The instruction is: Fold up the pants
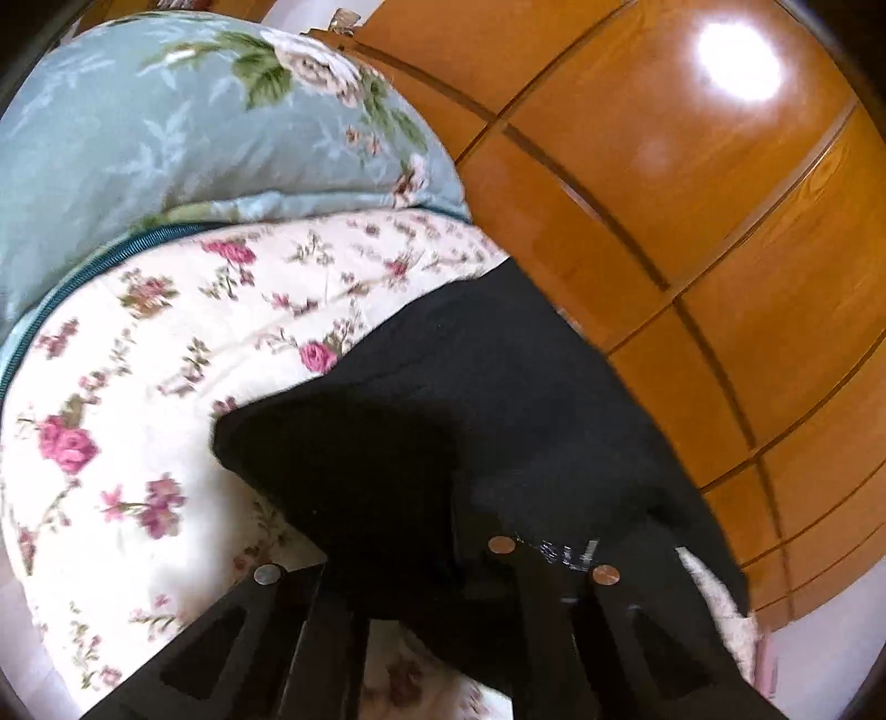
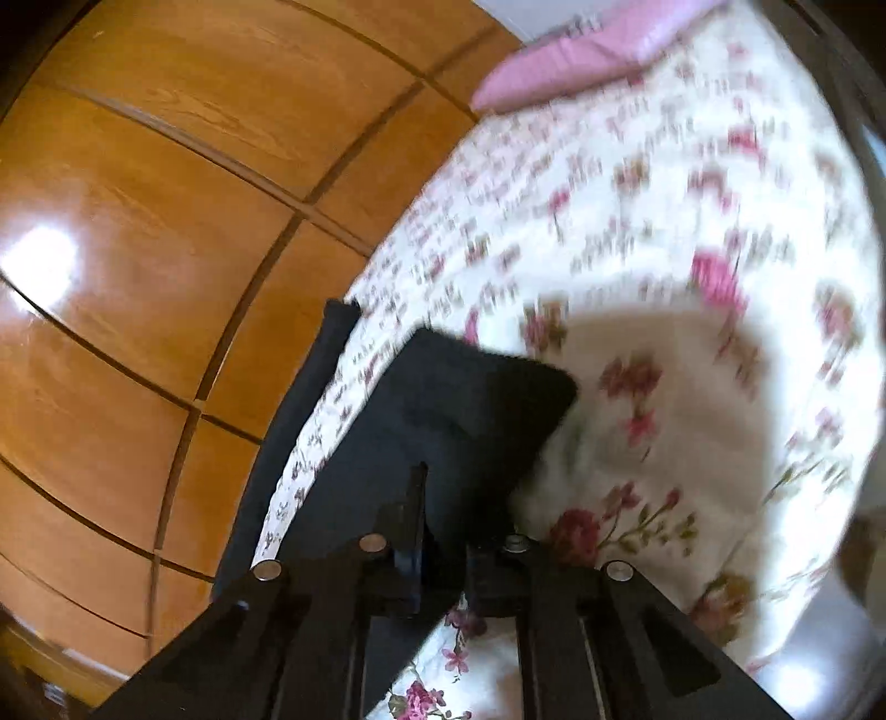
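The black pants (image 1: 498,387) lie on a cream bedspread with pink roses (image 1: 166,387), along the bed's edge beside the wood panels. In the left wrist view my left gripper (image 1: 443,559) is at the bottom, shut on a fold of the black cloth that hides its fingertips. In the right wrist view my right gripper (image 2: 443,531) is shut on an edge of the pants (image 2: 443,399), holding that part raised above the bedspread (image 2: 664,277), where it casts a shadow. A narrow black strip (image 2: 310,415) runs along the bed's edge.
A blue-green floral quilt (image 1: 166,122) is heaped at the far end of the bed. A pink pillow (image 2: 581,50) lies at the other end. Glossy wooden cupboard panels (image 1: 692,166) (image 2: 138,221) stand close beside the bed.
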### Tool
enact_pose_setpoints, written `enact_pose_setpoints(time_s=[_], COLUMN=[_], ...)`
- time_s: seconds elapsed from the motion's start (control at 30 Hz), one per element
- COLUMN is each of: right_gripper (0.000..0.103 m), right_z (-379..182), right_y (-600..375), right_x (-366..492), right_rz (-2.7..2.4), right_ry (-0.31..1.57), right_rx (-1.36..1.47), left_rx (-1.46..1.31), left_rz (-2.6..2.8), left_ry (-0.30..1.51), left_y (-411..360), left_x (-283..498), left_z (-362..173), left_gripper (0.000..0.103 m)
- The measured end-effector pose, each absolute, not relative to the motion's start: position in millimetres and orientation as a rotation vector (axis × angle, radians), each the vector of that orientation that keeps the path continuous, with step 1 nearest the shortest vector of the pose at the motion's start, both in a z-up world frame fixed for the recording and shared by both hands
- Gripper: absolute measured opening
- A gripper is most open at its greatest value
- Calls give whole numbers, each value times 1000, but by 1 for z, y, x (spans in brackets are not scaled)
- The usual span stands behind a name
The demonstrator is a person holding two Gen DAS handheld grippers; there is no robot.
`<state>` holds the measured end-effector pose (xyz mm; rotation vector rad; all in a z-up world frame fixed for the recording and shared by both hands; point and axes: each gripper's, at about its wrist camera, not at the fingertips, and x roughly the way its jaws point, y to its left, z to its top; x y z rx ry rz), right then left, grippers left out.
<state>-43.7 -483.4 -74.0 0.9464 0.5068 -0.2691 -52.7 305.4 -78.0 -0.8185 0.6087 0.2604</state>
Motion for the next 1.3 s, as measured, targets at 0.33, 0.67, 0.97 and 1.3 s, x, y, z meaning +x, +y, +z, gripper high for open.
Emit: enact_pose_setpoints(time_s=[0.33,0.67,0.97,1.3], right_gripper=[9,54,54,54], right_z=[-81,-22,-16,-55], right_y=[-484,-480,-436,-423], right_x=[-47,-74,-17,82], right_rz=[-357,-618,-299,-75], right_ry=[571,416,520,714], right_rx=[844,662,602,767], left_rx=[-850,-686,-553,-423], left_rz=[285,605,259,63], left_ry=[654,454,533,765], left_y=[307,310,229,158], left_x=[-99,-138,-1,124], left_z=[-90,-31,-7,-74], left_gripper=[7,31,51,56])
